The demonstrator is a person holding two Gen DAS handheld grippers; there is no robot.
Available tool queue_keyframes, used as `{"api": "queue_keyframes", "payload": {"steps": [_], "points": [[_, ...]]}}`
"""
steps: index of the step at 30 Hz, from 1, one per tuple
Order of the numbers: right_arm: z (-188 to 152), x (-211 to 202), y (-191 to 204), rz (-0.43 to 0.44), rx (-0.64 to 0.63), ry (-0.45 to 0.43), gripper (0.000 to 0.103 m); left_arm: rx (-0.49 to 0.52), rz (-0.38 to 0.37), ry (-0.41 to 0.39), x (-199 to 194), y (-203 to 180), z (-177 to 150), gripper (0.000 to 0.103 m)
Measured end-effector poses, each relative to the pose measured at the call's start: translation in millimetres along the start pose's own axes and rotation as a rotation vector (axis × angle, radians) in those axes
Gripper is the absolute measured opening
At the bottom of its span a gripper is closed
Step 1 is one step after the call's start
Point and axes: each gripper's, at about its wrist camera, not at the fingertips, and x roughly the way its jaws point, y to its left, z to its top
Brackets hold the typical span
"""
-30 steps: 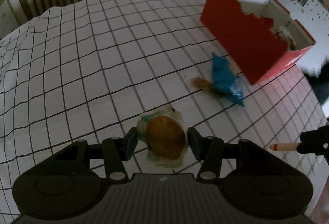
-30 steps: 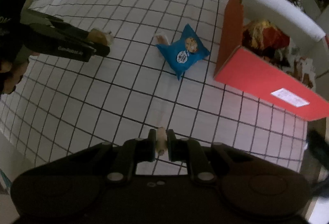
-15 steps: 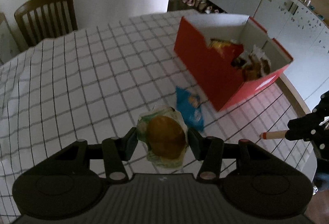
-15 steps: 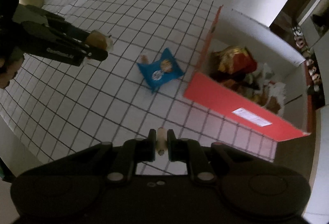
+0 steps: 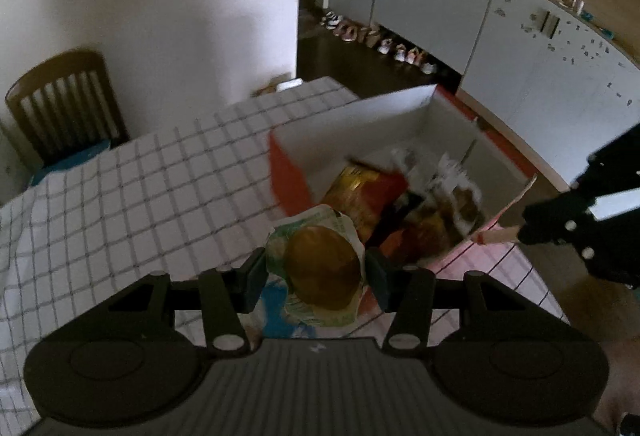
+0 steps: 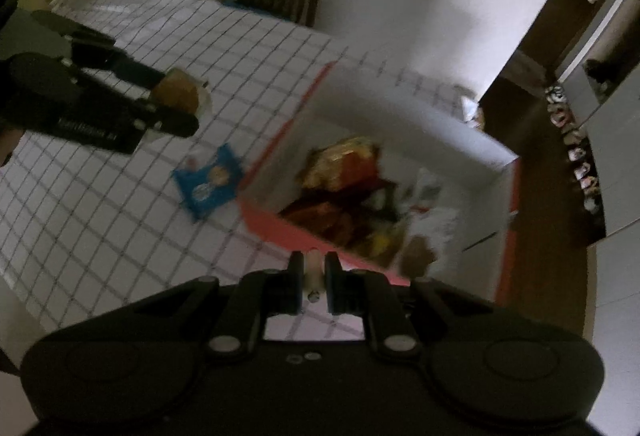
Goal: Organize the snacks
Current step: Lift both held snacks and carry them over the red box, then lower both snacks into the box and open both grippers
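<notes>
My left gripper [image 5: 316, 272] is shut on a wrapped round bun [image 5: 320, 270] and holds it in the air just before the near wall of the red snack box [image 5: 288, 176]. It also shows in the right wrist view [image 6: 160, 112] with the bun [image 6: 178, 94]. My right gripper [image 6: 314, 276] is shut on a thin beige snack stick [image 6: 313, 270] above the box's near edge [image 6: 288, 232]; the stick also shows in the left wrist view [image 5: 498, 235]. The box holds several snack packs [image 6: 344, 164]. A blue cookie packet [image 6: 208, 184] lies on the checked cloth left of the box.
The checked tablecloth [image 5: 120, 204] covers the table. A wooden chair [image 5: 60, 104] stands at the far side by a white wall. Cabinets [image 5: 520, 48] and a row of shoes [image 5: 380, 44] lie beyond the table.
Both grippers have risen and moved toward the red box with their snacks held. The box interior now fills more of both views. The blue packet has not moved.
</notes>
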Motion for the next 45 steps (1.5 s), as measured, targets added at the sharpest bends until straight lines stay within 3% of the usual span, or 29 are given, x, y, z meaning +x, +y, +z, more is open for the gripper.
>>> {"api": "queue_keyframes", "payload": {"steps": [15,25,35,45], "points": [[23.8,26.1,-116.8,-0.075,0.124,-0.093,0.01,0.047,0.013,0.043,65.1,-74.1,56.2,0.052],[26.0,49.5,-172.1,-0.003,0.294,-0.095,0.01,0.052,0.014,0.086,107.5,-93.6,79.3,0.052],[21.3,69.6,-180.0,0.032,0.342,-0.057,0.01,0.082,0.036,0.125,149.9,-107.4,84.7,0.052],[-6.2,94.7,-169.4,0.047,0.346,0.021,0.01,0.078,0.044,0.182,171.7,-110.9,74.2,0.054]]}}
